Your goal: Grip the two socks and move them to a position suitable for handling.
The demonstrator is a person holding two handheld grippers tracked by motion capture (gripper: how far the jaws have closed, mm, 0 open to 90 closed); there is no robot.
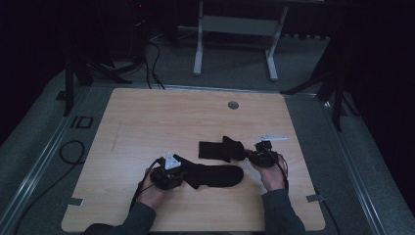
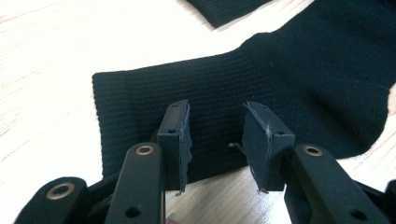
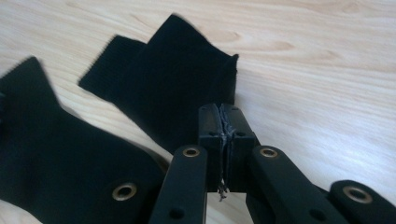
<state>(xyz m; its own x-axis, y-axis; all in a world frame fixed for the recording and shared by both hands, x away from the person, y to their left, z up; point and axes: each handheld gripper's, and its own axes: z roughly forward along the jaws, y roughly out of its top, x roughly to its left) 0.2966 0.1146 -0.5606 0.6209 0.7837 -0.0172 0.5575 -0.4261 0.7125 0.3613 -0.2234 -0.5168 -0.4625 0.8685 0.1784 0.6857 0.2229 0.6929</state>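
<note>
Two black socks lie on the wooden table (image 1: 147, 117). The near sock (image 1: 215, 175) stretches left to right. Its ribbed cuff (image 2: 154, 98) lies under my left gripper (image 1: 169, 176), whose jaws stand open (image 2: 215, 140) just over the cuff's edge, with nothing pinched. The far sock (image 1: 220, 148) lies bunched, one corner sticking up. My right gripper (image 1: 262, 156) is at its right end, jaws shut (image 3: 223, 135) on the edge of that sock (image 3: 173, 88). The near sock (image 3: 46, 154) shows at the left of the right gripper view.
A round cable hole (image 1: 233, 105) sits near the table's far edge. A small white piece (image 1: 270, 138) lies just beyond the right gripper. A metal frame (image 1: 235, 29) and cables (image 1: 151, 58) stand on the floor behind the table.
</note>
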